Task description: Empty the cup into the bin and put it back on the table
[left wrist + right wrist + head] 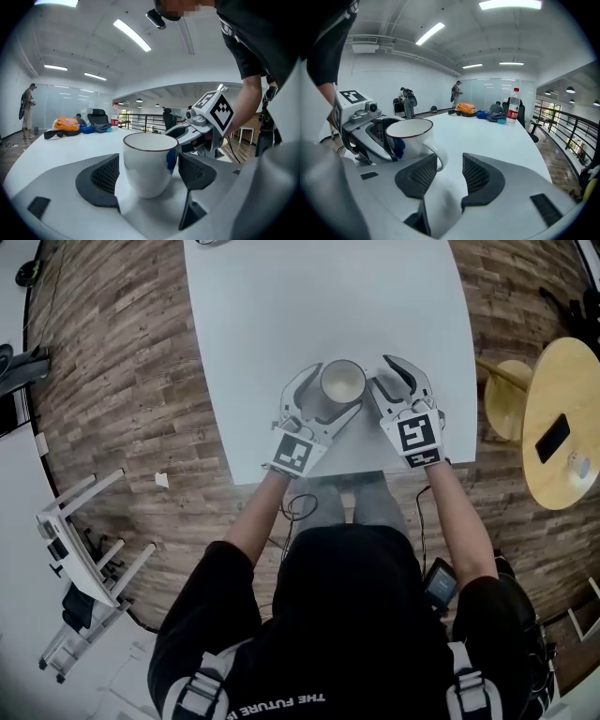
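Loosely, the left gripper (pixel 149 164) straddles the cup (pixel 342 383) with fingers (pixel 104 177) apart (right gripper (pixel 450 159) likewise spread, empty), bottle (pixel 514 105) beyond.

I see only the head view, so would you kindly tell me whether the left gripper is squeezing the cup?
Observer: No; the left gripper view shows the left gripper open, the cup standing on the table between its jaws.
Operator: Thanks. Where does the handle point?
Observer: Toward the right gripper; in the right gripper view the handle sits just past the tip of its left-hand jaw.
Operator: Is that gripper holding it?
Observer: No, its jaws stand apart, gripping nothing.
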The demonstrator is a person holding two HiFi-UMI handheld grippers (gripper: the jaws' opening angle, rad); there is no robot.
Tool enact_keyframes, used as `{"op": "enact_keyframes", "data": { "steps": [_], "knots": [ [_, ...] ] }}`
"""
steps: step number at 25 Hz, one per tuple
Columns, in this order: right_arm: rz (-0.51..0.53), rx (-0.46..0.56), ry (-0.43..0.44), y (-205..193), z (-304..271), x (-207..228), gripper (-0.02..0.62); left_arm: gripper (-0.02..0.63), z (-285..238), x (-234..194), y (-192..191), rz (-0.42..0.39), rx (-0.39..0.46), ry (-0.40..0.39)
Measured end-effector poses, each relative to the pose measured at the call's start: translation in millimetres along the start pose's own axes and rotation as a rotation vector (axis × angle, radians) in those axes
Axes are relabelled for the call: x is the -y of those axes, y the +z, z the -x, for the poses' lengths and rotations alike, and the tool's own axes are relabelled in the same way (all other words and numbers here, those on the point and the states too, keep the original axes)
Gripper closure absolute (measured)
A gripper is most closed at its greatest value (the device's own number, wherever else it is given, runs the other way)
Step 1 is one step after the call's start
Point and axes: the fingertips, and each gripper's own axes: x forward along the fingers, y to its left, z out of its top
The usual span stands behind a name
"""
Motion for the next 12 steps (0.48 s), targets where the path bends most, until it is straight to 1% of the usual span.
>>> {"op": "enact_keyframes", "data": {
  "steps": [2,5,7,12],
  "knots": [
    [0.003,0.000,0.005,0.2,-3.3,2.1,0.439,0.224,-5.7,-0.6,-0.4,-0.029,-0.018,-0.020],
    [0.010,0.017,0.002,2.1,-5.5,2.6,0.439,0.225,-12.5,-0.3,5.6,0.013,0.002,-0.032],
    [0.013,0.028,0.003,2.5,-7.9,1.2,0.440,0.225,-16.0,0.3,3.4,0.030,0.000,-0.048],
    [0.019,0.044,0.006,5.0,-9.1,-4.6,0.463,0.225,-13.2,0.8,1.4,0.038,-0.001,-0.056]
  ]
}}
